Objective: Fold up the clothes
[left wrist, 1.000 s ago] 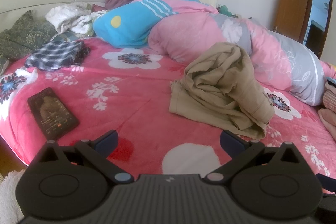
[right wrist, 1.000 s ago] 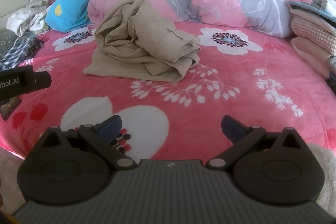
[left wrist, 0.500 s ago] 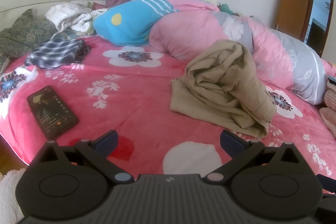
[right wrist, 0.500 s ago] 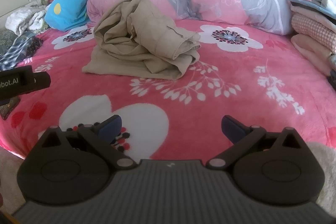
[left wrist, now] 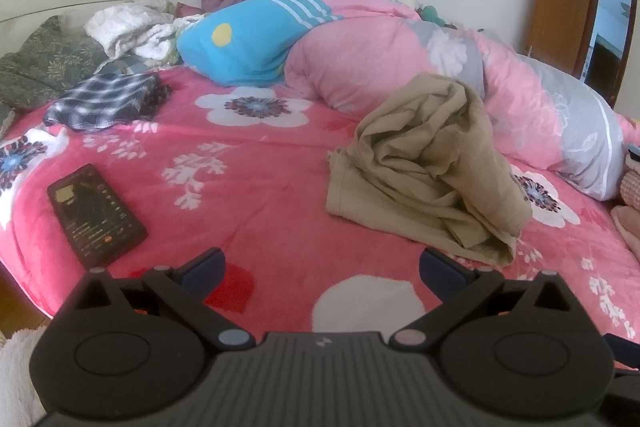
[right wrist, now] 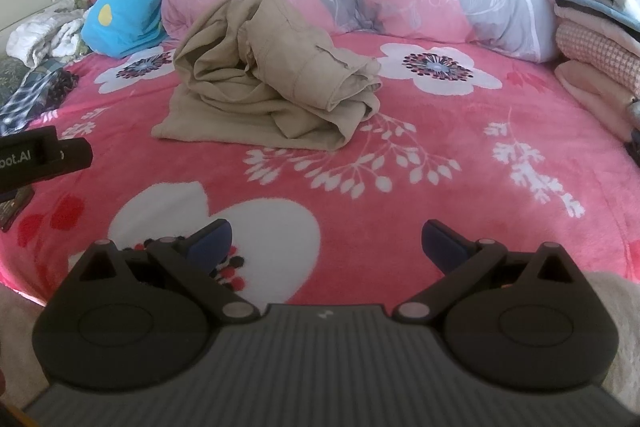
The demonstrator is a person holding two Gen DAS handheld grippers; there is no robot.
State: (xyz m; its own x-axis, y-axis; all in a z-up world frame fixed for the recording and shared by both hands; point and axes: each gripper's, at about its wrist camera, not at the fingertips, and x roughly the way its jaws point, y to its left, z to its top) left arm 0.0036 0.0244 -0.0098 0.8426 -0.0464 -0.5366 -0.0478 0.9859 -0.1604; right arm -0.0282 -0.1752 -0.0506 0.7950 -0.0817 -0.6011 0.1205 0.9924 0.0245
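Observation:
A crumpled tan garment [left wrist: 432, 167] lies heaped on the pink flowered bedspread [left wrist: 260, 163], its far part leaning on the rolled quilt. In the right wrist view the same tan garment [right wrist: 272, 83] sits straight ahead, mid-bed. My left gripper [left wrist: 320, 265] hovers open over the bed's near edge, with nothing between its fingers and the garment ahead to its right. My right gripper [right wrist: 326, 239] is also open and empty, well short of the garment. The left gripper's body [right wrist: 40, 159] shows at the left edge of the right wrist view.
A black phone [left wrist: 96, 215] lies on the bedspread to the left. A plaid cloth [left wrist: 104, 101] and white bedding [left wrist: 128, 31] sit near the headboard. A person lies under the blue and pink quilt [left wrist: 360, 51]. Folded blankets [right wrist: 596, 39] are stacked at the right.
Both grippers have edged a little closer to the bed; the garment looks slightly nearer. Nothing was taken hold of, and both grippers stayed open.

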